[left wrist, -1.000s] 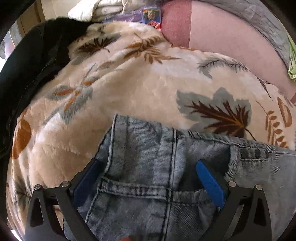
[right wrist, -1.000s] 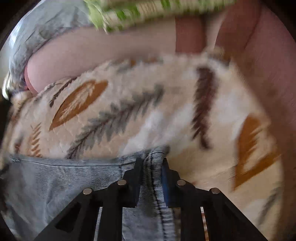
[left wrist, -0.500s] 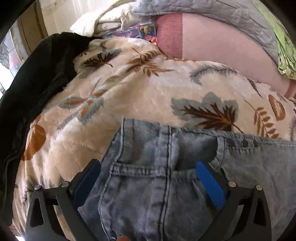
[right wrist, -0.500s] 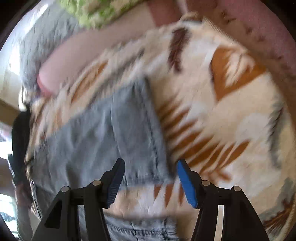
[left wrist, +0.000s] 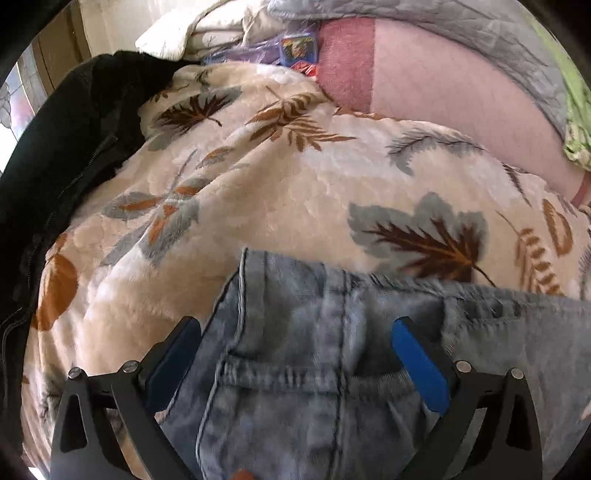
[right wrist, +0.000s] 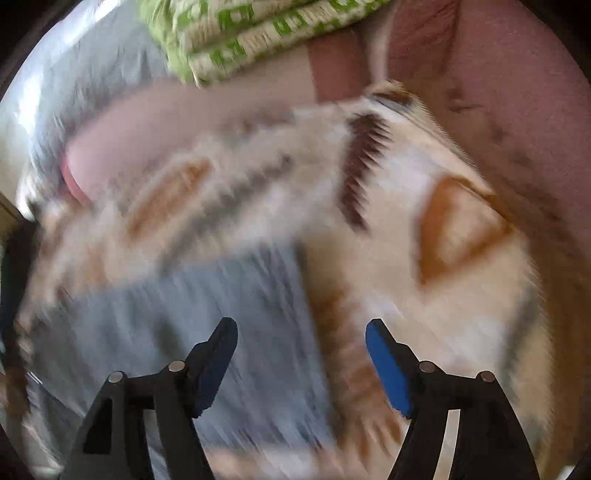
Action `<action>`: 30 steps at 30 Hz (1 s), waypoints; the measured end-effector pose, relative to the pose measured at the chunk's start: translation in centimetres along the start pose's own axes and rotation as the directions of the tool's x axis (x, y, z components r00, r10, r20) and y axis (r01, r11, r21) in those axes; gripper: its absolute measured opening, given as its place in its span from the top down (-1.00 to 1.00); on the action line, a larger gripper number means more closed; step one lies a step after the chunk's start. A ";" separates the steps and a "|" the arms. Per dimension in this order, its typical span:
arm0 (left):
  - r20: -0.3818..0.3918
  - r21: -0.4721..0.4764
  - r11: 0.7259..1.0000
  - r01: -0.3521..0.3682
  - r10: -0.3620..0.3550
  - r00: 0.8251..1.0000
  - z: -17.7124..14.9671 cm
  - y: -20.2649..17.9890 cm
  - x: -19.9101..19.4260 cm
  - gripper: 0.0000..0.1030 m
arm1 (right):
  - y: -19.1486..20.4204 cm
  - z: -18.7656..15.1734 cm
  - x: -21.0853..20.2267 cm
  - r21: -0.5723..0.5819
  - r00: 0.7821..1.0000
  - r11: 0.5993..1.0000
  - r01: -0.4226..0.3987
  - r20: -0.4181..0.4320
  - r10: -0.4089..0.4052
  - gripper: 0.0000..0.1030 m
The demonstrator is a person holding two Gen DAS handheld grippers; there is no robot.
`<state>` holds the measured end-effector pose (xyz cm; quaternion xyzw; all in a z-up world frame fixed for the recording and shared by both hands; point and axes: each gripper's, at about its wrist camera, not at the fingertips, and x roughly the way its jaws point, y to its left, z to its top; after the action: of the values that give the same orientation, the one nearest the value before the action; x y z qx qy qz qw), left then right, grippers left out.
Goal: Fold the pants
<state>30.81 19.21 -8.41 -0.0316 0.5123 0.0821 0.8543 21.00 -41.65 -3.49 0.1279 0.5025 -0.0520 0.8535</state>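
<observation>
Left wrist view first: the left gripper has its black jaws with blue pads spread wide, tilted down over the faded light-blue denim pants, and the pads stand clear to either side of the waistband and pocket seam without pressing on the cloth. The pants lie flat across a plush cream blanket printed with brown, rust and grey leaves, their top edge running off to the right, where a few dark rivets show along the hem. Beyond the blanket a black zippered jacket is heaped at the left, a pink cushion rises behind, and a grey quilted cover lies over its top. From the right wrist view, badly smeared by motion, the right gripper has just been opening and now stands with its jaws well apart, nothing pinched between them; one finger hangs over the pants, the other over the leaf blanket just past the denim's edge. A green-and-white patterned cloth sits at the top.
</observation>
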 end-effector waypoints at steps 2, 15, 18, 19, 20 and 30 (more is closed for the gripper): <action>-0.019 -0.025 1.000 -0.004 0.003 1.000 0.3 0.3 1.1 -0.99 | -0.2 2.5 2.9 0.053 0.998 0.997 -0.062 -0.026 0.063 -0.46; -0.082 0.005 0.998 0.062 -0.061 0.995 1.8 -1.1 1.9 -0.10 | 2.9 3.9 6.2 -0.053 0.993 0.998 0.039 -0.107 -0.044 0.53; -0.097 -0.053 0.993 0.103 -0.108 0.989 2.2 -0.3 2.0 -0.14 | 2.5 4.5 7.6 -0.051 0.993 0.998 0.027 -0.113 -0.033 0.46; -0.102 -0.083 0.989 0.119 -0.128 0.987 2.3 0.2 2.2 -0.28 | 1.8 4.2 6.9 -0.027 0.994 1.000 0.010 -0.106 -0.013 0.43; -0.101 -0.108 0.986 0.129 -0.140 0.985 2.4 0.7 2.2 -0.33 | 1.4 4.1 6.7 -0.002 0.995 1.000 -0.008 -0.103 0.008 0.42; -0.084 -0.157 0.978 0.134 -0.149 0.985 3.7 2.4 3.1 0.09 | -0.3 3.9 7.5 0.068 0.991 0.996 -0.064 -0.117 0.072 0.25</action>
<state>35.06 22.41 -9.34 -0.1366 0.5413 0.0580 0.8276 27.84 -42.72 -8.25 0.1752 0.5459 -0.0314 0.8188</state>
